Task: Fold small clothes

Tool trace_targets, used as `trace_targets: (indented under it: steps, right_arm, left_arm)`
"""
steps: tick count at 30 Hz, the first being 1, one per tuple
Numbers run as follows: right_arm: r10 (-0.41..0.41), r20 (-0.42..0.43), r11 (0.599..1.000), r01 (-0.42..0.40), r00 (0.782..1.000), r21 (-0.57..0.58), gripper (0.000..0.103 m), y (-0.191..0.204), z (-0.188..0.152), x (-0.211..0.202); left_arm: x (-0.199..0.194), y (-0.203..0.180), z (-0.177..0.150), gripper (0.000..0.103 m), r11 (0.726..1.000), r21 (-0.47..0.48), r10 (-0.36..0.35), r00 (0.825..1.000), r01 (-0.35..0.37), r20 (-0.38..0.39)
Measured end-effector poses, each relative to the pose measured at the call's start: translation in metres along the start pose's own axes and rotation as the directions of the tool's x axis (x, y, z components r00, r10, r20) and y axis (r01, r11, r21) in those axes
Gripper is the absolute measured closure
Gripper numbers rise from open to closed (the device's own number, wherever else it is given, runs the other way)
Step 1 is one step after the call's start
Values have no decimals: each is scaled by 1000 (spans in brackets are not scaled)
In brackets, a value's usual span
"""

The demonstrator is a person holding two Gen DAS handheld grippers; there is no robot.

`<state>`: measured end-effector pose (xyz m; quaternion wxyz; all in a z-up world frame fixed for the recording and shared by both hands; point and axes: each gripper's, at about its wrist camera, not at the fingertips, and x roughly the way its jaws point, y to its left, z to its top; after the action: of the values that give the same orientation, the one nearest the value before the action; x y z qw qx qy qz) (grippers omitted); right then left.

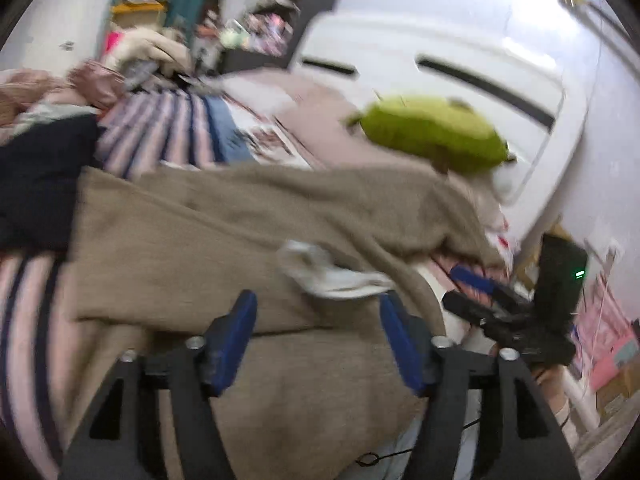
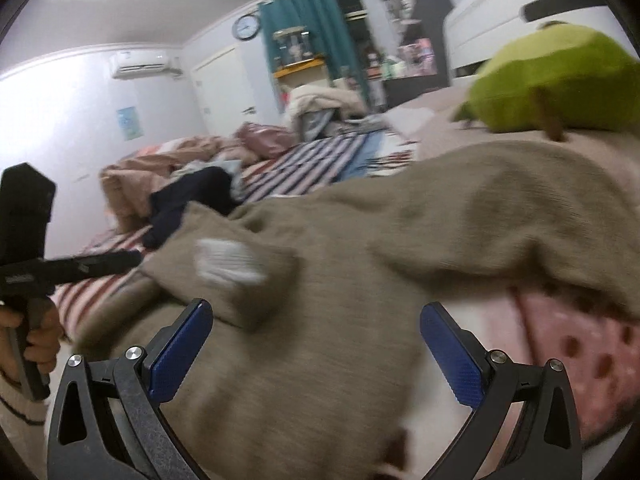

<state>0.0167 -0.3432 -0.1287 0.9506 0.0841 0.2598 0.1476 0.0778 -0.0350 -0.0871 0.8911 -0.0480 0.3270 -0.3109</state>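
Left gripper (image 1: 318, 312): jaws apart, nothing between the blue pads, hanging just above the brown garment.
Right gripper (image 2: 316, 320): jaws wide apart, empty, low over the same cloth.
Brown garment (image 1: 208, 240): spread rumpled on the bed, under and ahead of both grippers; a white label (image 1: 332, 272) lies just beyond the left gripper's tips.
Green cushion (image 1: 436, 132): farther ahead, at the garment's far edge.
Dark clothing (image 2: 192, 200): ahead to the left, on the striped sheet (image 1: 160, 132).

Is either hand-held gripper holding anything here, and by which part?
Nothing is held. Both the left hand-held gripper and right hand-held gripper are open above the tan garment.
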Motion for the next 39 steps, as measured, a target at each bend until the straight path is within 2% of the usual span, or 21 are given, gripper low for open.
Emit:
trace_targets:
  steps: [2,5,7,9,10,11,12,13,14,15,16,17,20,21,22,23,27,29,31,35,39]
  right_arm:
    - [48,-16,998,-49,999,-43,0,18,6,16]
    - [53,-53,992,-59,997,-109,0,39,15,44]
    - [-47,-128,984,23,991,-179,0,50,19,75]
    - [-175,-179,966,135,968,-219,0,51,20,99]
    - [-221,-189,958,177,957,-225,0,49,20,107]
    - [-266,-195,950,222,944,-221,0,45,20,113]
    - [-291,-202,947,252,935,-199,0,37,19,116]
    - [-283,-208,952,248,936,-178,0,33,18,116]
    - [-238,-221,967,211,946,-139,0,27,16,114]
    - [-197,-236,978,174,951,-117,7,25,15,113]
    - [-137,-263,989,116,955,-94,23,23,12,112]
    - [-110,-274,992,89,955,-87,30,22,10,112]
    - [-141,-271,985,109,952,-131,60,30,7,108]
    - [-159,-262,981,124,952,-147,76,31,7,106]
    - [-172,-251,979,137,953,-152,93,32,8,104]
    - [-190,-235,976,158,953,-148,97,30,10,100]
    - [-155,-202,985,136,967,-107,99,27,23,91]
    - [-170,-176,981,150,970,-122,100,30,29,85]
    - [-172,-145,981,156,974,-115,100,32,36,78]
    - [-186,-74,978,177,980,-108,101,34,52,61]
    - [-166,-52,983,161,985,-89,101,30,66,46]
  left_arm:
    - [-31,23,-3,34,997,-27,78,996,-76,51]
    - [-63,69,-12,33,969,-81,238,969,-233,66]
    - [-69,101,-21,33,948,-92,310,950,-306,33]
    - [-60,127,-31,33,933,-83,348,937,-349,-31]
    - [-53,142,-38,34,930,-79,353,932,-359,-77]
    - [-47,151,-43,35,937,-89,329,939,-338,-105]
    - [-44,160,-47,38,950,-109,280,952,-293,-120]
    - [-37,165,-52,41,968,-143,189,974,-206,-124]
    - [-34,169,-54,42,976,-161,130,984,-149,-123]
    - [-27,170,-55,45,980,-168,84,988,-105,-128]
    - [-19,168,-56,48,983,-159,71,988,-93,-139]
    - [-13,165,-55,51,986,-145,61,987,-83,-149]
    - [4,150,-50,66,994,-108,-1,987,-16,-158]
    - [7,144,-48,73,996,-93,0,988,-15,-156]
    - [10,140,-46,89,997,-72,26,987,-38,-156]
    - [11,140,-45,96,996,-62,61,986,-71,-157]
    - [-6,152,-37,97,977,-107,175,981,-183,-79]
    - [-23,162,-37,98,948,-120,292,955,-295,-46]
    - [-28,169,-39,98,921,-108,370,928,-373,-48]
    - [-18,176,-46,97,902,-74,420,904,-425,-80]
    - [-7,179,-43,97,846,-6,532,844,-534,-70]
